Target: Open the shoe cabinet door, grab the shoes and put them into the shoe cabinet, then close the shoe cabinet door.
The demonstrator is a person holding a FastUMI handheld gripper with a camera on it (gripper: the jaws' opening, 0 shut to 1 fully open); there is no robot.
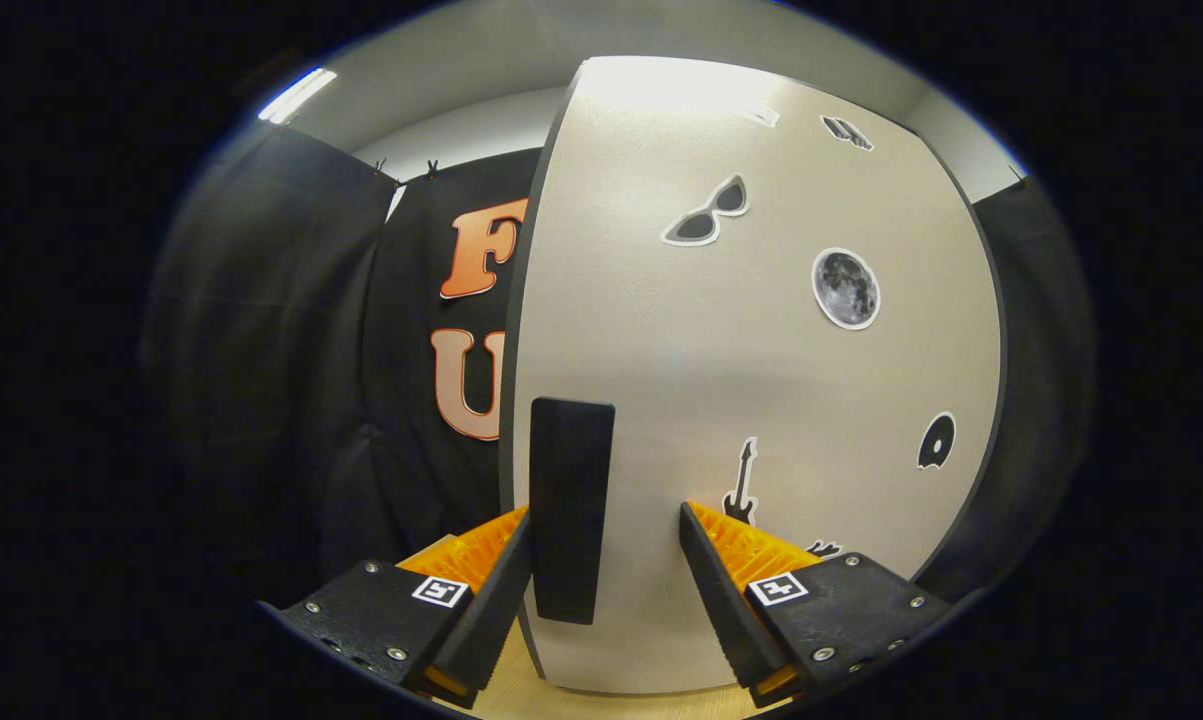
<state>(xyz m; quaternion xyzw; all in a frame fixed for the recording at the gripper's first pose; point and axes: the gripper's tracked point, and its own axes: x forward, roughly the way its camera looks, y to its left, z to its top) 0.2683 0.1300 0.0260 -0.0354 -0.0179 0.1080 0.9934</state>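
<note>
The shoe cabinet door (pixel 761 400) is a pale panel with a dark edge, standing upright straight ahead of the tool (pixel 606 570) and taking up most of what lies beyond it. A dark, flat, upright handle (pixel 569 505) sits on the door near its left edge, low down. The tool is open: its 2 fingers (pixel 711 590) stand apart, 1 on each side of the handle. The left finger looks very close to the handle's left side, and whether it touches cannot be told. The right finger stands clear of the handle, with pale door showing between them.

Stickers dot the door: a pair of sunglasses (pixel 706 213) high up, a moon (pixel 846 288) to their right, a guitar (pixel 741 482) just above the right finger, and a record (pixel 936 441) near the door's right edge. Black cloth (pixel 291 350) hangs to the left of the door. A pale wooden floor (pixel 521 690) shows below the door, between the fingers.
</note>
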